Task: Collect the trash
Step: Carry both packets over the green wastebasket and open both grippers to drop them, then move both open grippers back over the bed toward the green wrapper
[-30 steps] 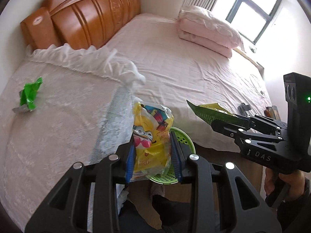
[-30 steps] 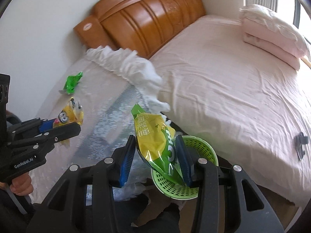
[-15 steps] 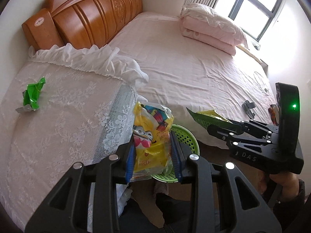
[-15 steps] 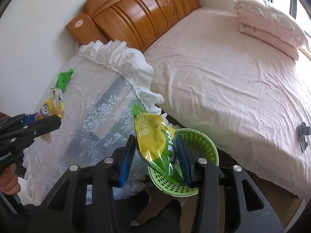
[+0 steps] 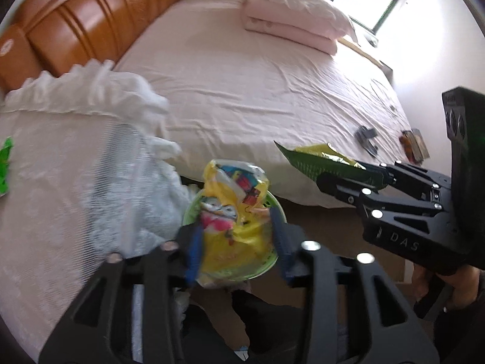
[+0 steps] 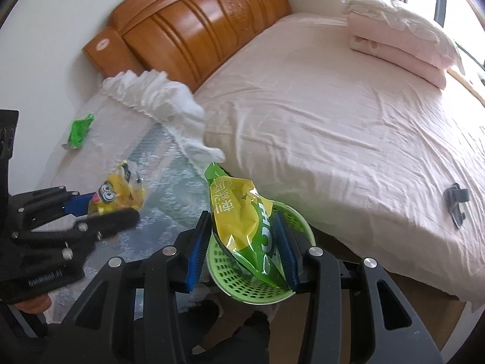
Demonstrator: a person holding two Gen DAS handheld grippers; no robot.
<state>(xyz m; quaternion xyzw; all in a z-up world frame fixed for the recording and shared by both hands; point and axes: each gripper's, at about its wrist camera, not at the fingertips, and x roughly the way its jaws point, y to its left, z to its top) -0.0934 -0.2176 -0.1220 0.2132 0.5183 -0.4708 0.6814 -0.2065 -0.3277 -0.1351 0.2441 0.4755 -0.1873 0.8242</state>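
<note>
Now each gripper's jaws pinch a snack bag (image 5: pixel 233 221) above the basket (image 6: pixel 291 212).

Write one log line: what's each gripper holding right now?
left gripper: yellow cartoon wrapper | right gripper: green-yellow snack bag | green basket: below both

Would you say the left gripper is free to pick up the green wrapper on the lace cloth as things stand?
Probably not yet. The left gripper is shut on the yellow packet, so it must drop that first. The green wrapper lies alone on the lace cloth, with nothing around it.
</note>
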